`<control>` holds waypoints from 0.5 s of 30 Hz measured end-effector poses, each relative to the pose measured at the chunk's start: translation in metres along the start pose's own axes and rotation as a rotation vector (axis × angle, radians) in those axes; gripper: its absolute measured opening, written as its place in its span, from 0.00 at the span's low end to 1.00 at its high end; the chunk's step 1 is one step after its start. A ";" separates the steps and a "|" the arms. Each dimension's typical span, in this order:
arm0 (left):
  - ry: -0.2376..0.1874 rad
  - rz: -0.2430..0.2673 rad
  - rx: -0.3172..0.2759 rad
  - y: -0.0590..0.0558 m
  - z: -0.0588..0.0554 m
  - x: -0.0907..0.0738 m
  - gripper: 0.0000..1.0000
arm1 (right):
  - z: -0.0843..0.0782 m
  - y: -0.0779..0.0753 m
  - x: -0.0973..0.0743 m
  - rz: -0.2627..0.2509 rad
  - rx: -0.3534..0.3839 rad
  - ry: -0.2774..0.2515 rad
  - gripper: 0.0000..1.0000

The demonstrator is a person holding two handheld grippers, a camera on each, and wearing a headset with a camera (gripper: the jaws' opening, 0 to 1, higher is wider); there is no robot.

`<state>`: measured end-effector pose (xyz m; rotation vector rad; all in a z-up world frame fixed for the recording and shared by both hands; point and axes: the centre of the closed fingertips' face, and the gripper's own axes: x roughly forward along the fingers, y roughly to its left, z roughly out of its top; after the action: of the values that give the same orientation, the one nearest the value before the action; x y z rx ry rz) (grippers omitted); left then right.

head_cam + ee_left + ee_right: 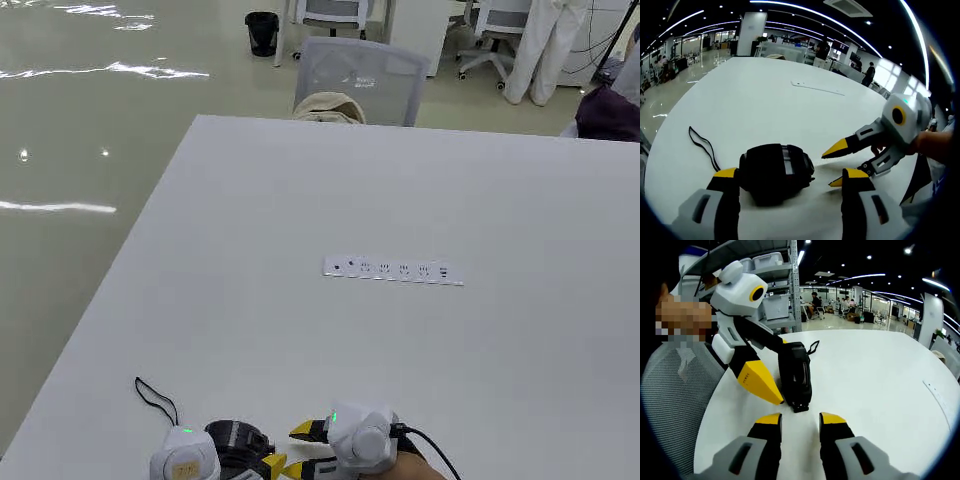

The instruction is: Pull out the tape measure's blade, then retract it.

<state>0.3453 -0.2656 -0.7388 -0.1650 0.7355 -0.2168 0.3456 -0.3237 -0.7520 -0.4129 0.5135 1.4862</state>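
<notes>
Tape lies inside the wide left claw, apparently unclamped; right claw, narrowly parted and empty, points at its near end.

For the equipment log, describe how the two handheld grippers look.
Both the left gripper and the right gripper have rounded white housings, grey jaws turning black toward yellow wedge tips, and a small green light on top. A black cable trails from the right one.

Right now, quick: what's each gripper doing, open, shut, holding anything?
Left gripper: open, with the tape measure between its jaws, not clamped.
Right gripper: open, holding nothing, tips close to the tape measure.
</notes>
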 end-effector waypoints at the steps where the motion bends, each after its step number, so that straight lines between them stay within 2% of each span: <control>1: 0.004 -0.006 0.009 -0.001 0.000 -0.001 0.83 | -0.001 0.000 -0.003 -0.009 0.012 -0.001 0.29; 3: 0.013 -0.015 0.028 -0.002 -0.001 -0.003 0.83 | -0.001 0.000 -0.007 -0.019 0.020 -0.002 0.31; 6: 0.024 -0.034 0.093 -0.005 -0.002 -0.005 0.83 | -0.001 0.001 -0.014 -0.041 0.041 -0.018 0.34; 15: 0.032 -0.099 0.169 -0.009 -0.004 -0.011 0.88 | -0.001 0.004 -0.037 -0.094 0.075 -0.038 0.40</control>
<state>0.3330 -0.2716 -0.7326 -0.0377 0.7377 -0.3752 0.3407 -0.3548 -0.7317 -0.3454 0.5111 1.3774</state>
